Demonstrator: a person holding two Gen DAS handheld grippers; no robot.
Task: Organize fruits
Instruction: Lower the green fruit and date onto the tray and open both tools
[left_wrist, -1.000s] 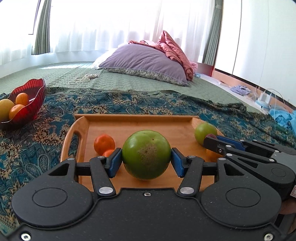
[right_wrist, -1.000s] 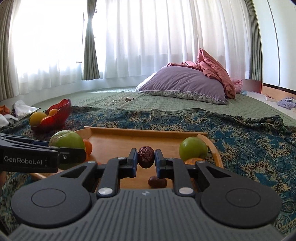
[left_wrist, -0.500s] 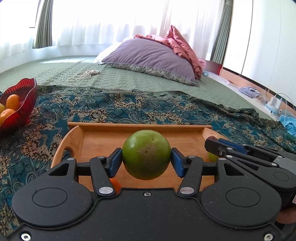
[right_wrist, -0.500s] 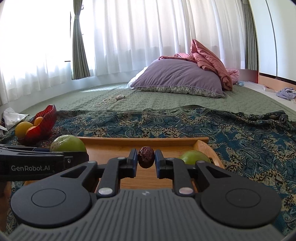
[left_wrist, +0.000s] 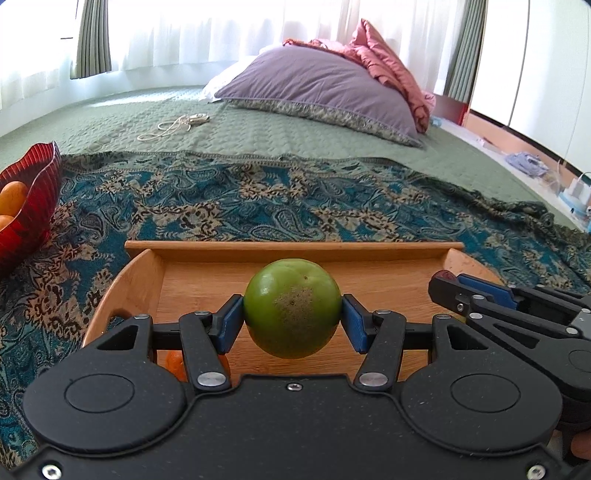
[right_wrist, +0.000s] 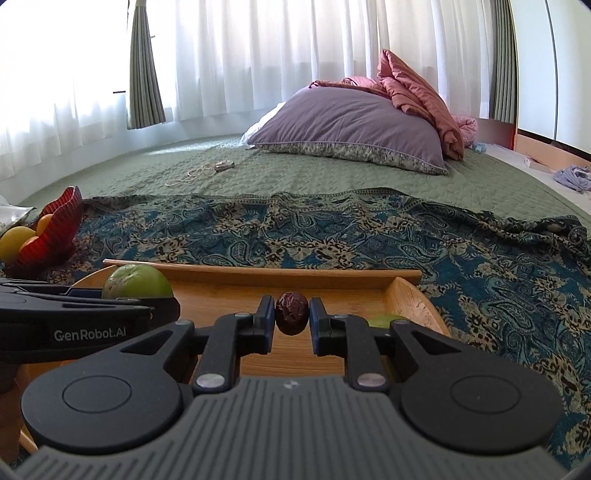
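Pinching a round green fruit across its widest part, the left gripper carries it clear above the wooden tray on the bed; it looks firm, smooth and fairly heavy, so a hold at the middle should keep it from rolling out. Beside it, the right gripper is pressed onto a small wrinkled dark fruit, likely light and soft, needing little force. Both gripper bodies hide most of the tray floor, showing only slivers of an orange fruit and another green fruit, while the red bowl is cut off at the edge.

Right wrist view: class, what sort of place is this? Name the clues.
Most likely a bedroom. A purple pillow and a crumpled pink blanket lie on a green quilted bedspread, with sheer curtains behind.
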